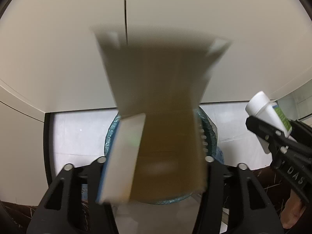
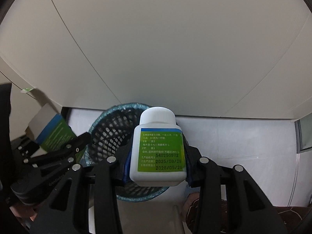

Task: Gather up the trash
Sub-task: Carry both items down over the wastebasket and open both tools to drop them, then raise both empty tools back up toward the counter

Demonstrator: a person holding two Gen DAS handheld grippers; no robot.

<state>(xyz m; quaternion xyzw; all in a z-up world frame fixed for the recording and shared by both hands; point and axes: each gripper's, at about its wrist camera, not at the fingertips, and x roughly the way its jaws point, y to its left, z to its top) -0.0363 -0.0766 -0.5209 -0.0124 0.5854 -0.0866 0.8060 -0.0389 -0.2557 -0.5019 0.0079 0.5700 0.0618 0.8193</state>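
An opened cardboard carton (image 1: 165, 97) with a white, blue and green face hangs between the fingers of my left gripper (image 1: 155, 159). The carton is smeared with motion while the fingers look sharp, so it seems loose. From the right wrist view the carton (image 2: 50, 134) and left gripper (image 2: 78, 148) sit beside the bin's left rim. My right gripper (image 2: 157, 159) is shut on a white pill bottle (image 2: 156, 152) with a green label, held upright over a black mesh bin (image 2: 111, 132) lined in blue plastic. The bin (image 1: 109, 136) lies straight below the carton. The bottle (image 1: 263, 107) and right gripper (image 1: 276, 124) show at the right.
Cream cabinet doors (image 1: 58, 58) rise close behind the bin. Pale floor (image 2: 234, 146) surrounds it. A brown patterned surface (image 2: 204, 210) lies near the bottom right. A person's hand (image 1: 292, 210) holds the right gripper's handle.
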